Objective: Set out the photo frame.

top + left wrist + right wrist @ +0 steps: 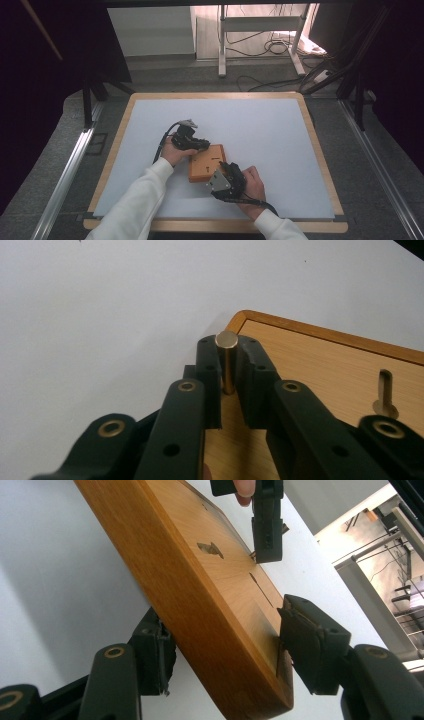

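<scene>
**Two Grippers, One Wooden Block and a Little Brass Pin**

A big white table (260, 130) with a wooden rim sits in a dim room, with cables on the floor far off at 12 o'clock. A person in white sleeves reaches in from 6 o'clock.

The wooden block (206, 162) lies near the middle of the table, a bit toward 6 o'clock. It is flat and orange-brown, with a slot (385, 390) cut in its top.

The right gripper (226, 176) is at the block's 5 o'clock corner. In the right gripper view its jaws are a good way apart, just wide enough to take the block's thickness, one on top and one below. Both press on the wood, so it has hold of the block (210, 600). This looks like a way to keep the block from sliding while the other hand works.

The left gripper (199, 145) comes in from 9 o'clock and is at the block's 11 o'clock corner. In the left gripper view its jaws are nearly closed, with a small brass pin (227, 362) pinched between them. The pin stands upright, with its flat round head on top and its foot down at the wood. It is held straight up, most likely so it can go into a hole or come out of one. The jaws hide the pin's foot, so I cannot tell if it is already in the block.
</scene>
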A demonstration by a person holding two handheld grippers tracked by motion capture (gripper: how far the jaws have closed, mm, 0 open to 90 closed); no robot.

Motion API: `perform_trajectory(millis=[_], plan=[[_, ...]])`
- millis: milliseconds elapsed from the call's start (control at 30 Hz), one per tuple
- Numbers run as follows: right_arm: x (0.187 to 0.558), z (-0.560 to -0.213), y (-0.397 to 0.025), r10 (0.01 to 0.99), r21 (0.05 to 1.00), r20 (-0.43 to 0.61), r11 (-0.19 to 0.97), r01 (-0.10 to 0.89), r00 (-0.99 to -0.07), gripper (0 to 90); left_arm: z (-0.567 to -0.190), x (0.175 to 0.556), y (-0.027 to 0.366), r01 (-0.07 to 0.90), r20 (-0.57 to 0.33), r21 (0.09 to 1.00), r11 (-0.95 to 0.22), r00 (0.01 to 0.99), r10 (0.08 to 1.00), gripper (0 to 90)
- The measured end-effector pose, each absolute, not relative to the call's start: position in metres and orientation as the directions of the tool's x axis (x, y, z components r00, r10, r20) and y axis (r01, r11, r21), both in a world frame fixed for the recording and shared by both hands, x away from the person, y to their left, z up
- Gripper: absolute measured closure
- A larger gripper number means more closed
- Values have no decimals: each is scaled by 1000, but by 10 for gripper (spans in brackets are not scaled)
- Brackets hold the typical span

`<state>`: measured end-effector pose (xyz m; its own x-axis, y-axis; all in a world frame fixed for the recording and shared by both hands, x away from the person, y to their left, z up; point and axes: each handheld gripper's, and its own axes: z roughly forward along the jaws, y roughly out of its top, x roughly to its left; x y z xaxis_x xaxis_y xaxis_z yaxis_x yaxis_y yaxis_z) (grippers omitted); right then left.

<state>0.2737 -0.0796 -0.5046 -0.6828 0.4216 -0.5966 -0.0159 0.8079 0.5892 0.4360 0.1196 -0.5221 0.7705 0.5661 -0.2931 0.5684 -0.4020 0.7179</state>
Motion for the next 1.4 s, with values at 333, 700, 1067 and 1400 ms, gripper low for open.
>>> perform_trajectory(millis=[333, 700, 1067, 1400], plan=[[275, -506, -81, 415, 582, -602, 813, -19, -682, 415, -500, 411, 157, 539, -220, 769, -343, 728, 649, 465], [277, -503, -81, 413, 582, -597, 813, -17, -688, 418, -511, 364, 214, 568, -229, 775, -279, 663, 713, 343], [281, -496, -84, 406, 576, -598, 817, -18, -691, 441, -531, 342, 221, 581, -214, 742, -333, 677, 704, 329], [288, -486, -87, 389, 566, -598, 824, -26, -701, 468, -531, 336, 219, 562, -193, 753, -341, 684, 703, 325]])
